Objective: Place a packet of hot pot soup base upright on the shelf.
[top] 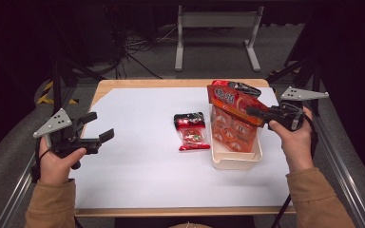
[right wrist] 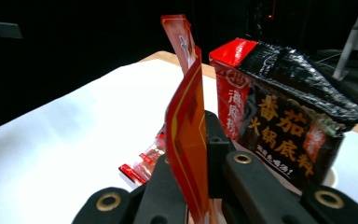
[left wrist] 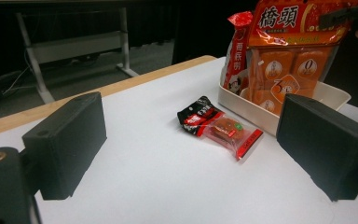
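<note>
1. Orange snack bag point(top: 233, 126) stands upright in the cream tray point(top: 235, 160) at the bench's point(top: 138, 161) right.
2. Right hand-held gripper point(top: 254, 112) pinches its top edge.
3. Left hand-held gripper point(top: 97, 127) hovers wide open, empty.
4. Small red packet point(top: 191, 132) lies beside the tray.

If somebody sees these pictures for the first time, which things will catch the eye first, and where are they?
The eye goes first to the orange snack bag standing in the white tray at the table's right, its top pinched by the right gripper. A small red and black packet lies flat on the white table just left of the tray, and the left gripper hangs open at the left edge.
</note>
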A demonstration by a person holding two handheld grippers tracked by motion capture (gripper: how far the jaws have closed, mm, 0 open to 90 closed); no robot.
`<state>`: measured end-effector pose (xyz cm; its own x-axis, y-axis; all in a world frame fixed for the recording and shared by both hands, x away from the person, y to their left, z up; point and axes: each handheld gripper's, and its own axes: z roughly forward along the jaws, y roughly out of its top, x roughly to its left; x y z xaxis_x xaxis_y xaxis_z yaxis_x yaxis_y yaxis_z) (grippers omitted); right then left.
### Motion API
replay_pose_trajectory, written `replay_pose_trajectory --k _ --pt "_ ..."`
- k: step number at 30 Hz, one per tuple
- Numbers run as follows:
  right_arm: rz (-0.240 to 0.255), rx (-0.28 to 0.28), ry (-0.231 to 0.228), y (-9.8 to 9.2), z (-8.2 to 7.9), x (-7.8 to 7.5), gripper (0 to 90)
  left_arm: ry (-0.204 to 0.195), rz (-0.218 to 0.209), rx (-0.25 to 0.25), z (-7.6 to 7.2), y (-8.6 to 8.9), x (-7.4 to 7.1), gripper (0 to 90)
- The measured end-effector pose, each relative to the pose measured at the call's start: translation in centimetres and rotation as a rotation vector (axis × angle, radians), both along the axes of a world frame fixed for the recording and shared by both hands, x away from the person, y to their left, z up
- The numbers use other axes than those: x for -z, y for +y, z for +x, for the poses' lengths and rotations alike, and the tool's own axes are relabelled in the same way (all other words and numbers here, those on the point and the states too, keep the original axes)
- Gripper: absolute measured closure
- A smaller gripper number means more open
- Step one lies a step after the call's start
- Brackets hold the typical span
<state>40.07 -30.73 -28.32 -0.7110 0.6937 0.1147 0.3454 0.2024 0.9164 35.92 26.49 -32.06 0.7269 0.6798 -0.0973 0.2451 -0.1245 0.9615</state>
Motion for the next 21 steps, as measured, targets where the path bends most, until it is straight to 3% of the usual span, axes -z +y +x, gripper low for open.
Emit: replay_pose_trajectory --k 14,21 --pt "-0.018 0.005 0.011 -0.1 -0.6 0.9 89.8 0.011 -0.010 0.011 0.2 -0.3 0.2 8.0" --pt "0.001 0.026 0.023 -1.0 -1.0 1.6 89.8 0.013 -0.014 0.006 0.4 -0.7 0.4 7.8"
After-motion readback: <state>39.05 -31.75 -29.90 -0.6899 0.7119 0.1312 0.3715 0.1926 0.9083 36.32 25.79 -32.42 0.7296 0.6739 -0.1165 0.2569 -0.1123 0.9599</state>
